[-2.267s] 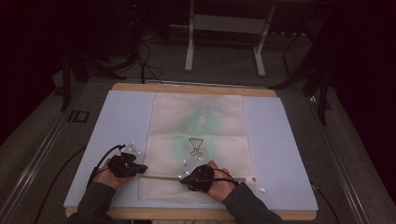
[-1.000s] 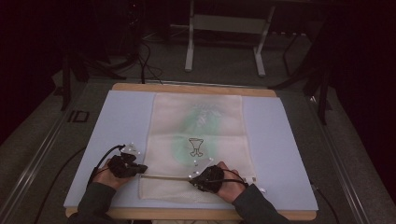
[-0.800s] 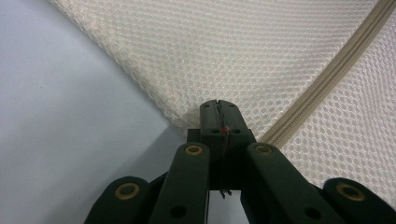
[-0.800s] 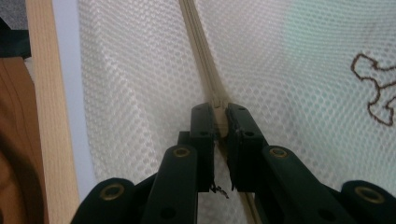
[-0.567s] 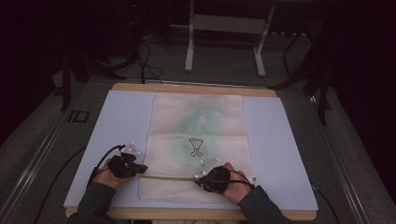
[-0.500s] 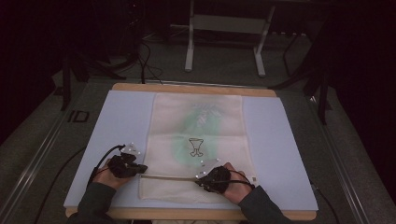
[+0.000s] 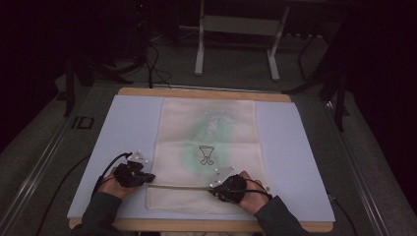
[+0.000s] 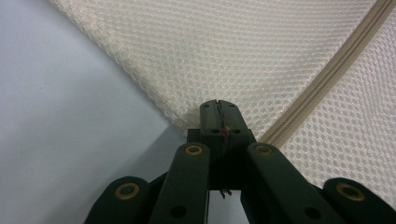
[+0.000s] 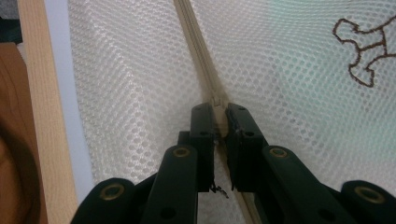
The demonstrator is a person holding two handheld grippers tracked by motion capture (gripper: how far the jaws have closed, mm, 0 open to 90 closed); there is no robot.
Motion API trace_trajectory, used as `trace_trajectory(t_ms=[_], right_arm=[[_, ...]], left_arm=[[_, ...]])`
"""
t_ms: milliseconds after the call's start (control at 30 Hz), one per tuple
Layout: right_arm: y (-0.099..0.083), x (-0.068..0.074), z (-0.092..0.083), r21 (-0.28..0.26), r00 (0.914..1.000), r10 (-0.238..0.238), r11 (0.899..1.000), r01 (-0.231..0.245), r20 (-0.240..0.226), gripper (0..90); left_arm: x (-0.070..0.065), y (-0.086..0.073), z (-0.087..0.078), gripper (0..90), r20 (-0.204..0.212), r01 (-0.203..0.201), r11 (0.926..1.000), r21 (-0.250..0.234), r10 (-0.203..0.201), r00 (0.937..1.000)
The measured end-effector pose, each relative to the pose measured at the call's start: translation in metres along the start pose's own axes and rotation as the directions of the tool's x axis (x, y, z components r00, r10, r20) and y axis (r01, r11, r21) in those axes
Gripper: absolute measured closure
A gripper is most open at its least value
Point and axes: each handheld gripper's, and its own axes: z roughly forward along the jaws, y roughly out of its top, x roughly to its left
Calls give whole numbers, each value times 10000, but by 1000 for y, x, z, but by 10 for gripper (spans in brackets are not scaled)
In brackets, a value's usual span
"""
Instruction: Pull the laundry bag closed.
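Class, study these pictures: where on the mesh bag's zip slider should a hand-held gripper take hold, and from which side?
Grip the zip slider by its small pull tab, coming along the zip line from behind the slider, low to the mesh bag. The slider is narrow and lies flat, so the jaws should close across its width.

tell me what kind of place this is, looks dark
Probably a lab or recording workspace rather than a home: a wooden table under a pale blue mat holds one mesh zip bag, with cables and a metal stand on the dark floor behind.

Dark long sleeves (image 7: 101, 212), black tongs (image 7: 134, 174) — brass-ringed pivots, black trailing cables, white-tipped top plates
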Motion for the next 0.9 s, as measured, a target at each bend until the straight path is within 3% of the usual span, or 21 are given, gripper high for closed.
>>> trace_trajectory(t_ms=[400,900], right_arm=[[-16,-5,-8,89,9996,248,9996,-249,130,822],[-57,-17,-31,122,9923,1155,9932,-1162,449,822]], left_arm=[[0,0,0,900,-3,-19,10000,13,19,10000],[0,0,0,900,-6,-17,10000,15,17,10000]])
